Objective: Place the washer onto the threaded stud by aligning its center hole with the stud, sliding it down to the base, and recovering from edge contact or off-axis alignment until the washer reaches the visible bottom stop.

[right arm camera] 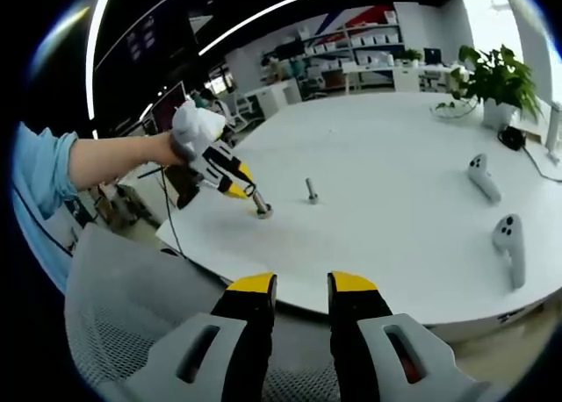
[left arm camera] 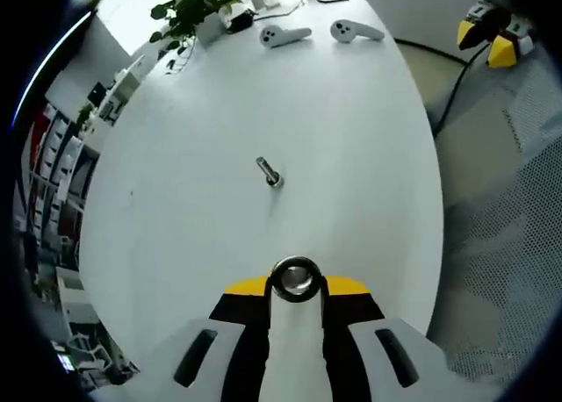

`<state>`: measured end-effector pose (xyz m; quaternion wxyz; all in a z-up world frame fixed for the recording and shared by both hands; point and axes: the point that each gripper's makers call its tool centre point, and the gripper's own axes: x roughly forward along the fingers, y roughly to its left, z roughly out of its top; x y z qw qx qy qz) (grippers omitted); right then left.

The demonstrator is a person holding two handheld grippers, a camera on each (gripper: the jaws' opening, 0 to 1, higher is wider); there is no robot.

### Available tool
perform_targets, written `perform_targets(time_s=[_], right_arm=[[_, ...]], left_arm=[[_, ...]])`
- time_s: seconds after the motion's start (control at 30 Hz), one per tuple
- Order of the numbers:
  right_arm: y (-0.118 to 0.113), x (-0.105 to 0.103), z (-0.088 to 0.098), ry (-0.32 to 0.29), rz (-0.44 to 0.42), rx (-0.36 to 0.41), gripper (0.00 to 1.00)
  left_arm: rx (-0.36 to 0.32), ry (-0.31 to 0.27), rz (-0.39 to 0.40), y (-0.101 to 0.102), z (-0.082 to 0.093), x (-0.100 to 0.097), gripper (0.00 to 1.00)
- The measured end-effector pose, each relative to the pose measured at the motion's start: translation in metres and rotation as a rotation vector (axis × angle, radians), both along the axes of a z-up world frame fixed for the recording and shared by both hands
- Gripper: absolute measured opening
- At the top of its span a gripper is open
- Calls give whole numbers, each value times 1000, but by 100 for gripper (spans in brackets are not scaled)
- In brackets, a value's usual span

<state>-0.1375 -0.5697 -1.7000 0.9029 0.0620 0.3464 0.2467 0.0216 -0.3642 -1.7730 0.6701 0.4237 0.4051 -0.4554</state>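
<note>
The white oval worktop carries a potted plant and two white hand controllers at its far end, and the threaded stud stands alone near its middle, head down on the surface.

The left claw is clamped on the washer, which sits upright between the yellow tips with its hole facing the camera, short of the stud and apart from it. In the right gripper view the left claw hangs low over the worktop just beside the stud. The right claw is apart and idle off the worktop's near edge.

To do this well, I judge the washer should be turned flat, carried over the stud's top and its hole centred before lowering. If an edge catches the thread, lift slightly, re-level, and try again rather than pushing.
</note>
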Motion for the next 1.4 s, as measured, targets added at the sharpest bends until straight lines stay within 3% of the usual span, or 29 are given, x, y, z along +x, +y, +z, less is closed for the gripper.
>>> perform_targets(time_s=[0.57,1.03,1.4], right_arm=[[0,0,-1,5,2,-2,26],[-1,0,-2,15,-5,-2,26],[-2,0,-2,18,-11,-1,26]], left_arm=[[51,47,2,2,-23,4,19],[98,92,-15,3,-55,5,19],[99,156,20,2,-63,2,20]])
